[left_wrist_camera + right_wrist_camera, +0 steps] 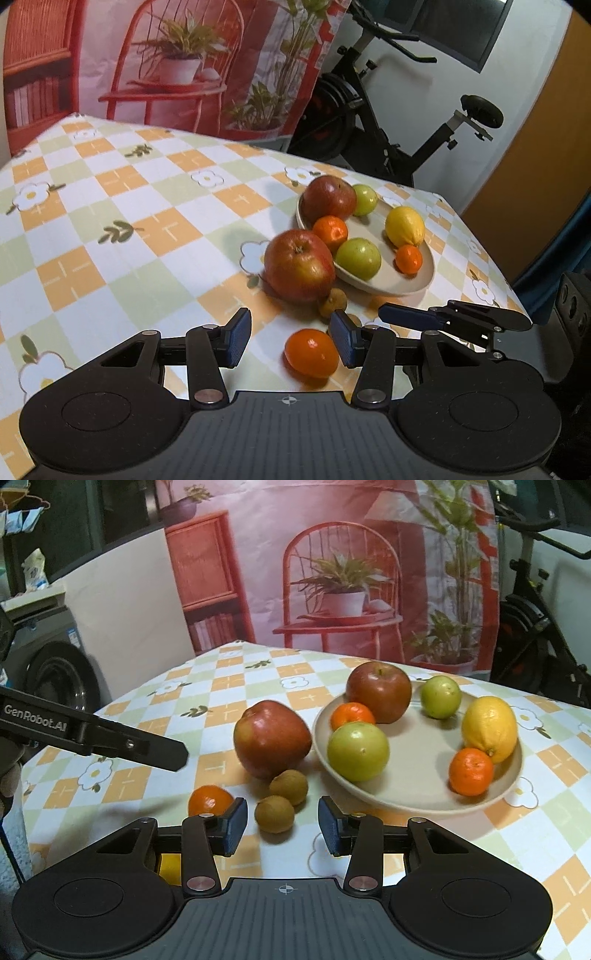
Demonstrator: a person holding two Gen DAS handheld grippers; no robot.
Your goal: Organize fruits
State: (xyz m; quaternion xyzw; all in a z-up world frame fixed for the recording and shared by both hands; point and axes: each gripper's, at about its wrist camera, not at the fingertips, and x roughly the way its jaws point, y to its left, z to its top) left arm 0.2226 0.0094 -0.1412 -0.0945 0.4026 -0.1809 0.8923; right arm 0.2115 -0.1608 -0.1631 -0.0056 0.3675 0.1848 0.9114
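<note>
Left wrist view — brown fruit (333,302) (half-hidden) behind apple (299,265).

Black hand-held gripper (282,825), blue pads (236,825)

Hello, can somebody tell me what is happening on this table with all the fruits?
A person holding a gripper in each hand is sorting fruit into a beige plate. It already holds an apple, two green fruits, a lemon and two mandarins. The left gripper is open around a mandarin on the tablecloth, the right gripper open around a small brown fruit. A second brown fruit and a large apple also remain outside the plate.
</note>
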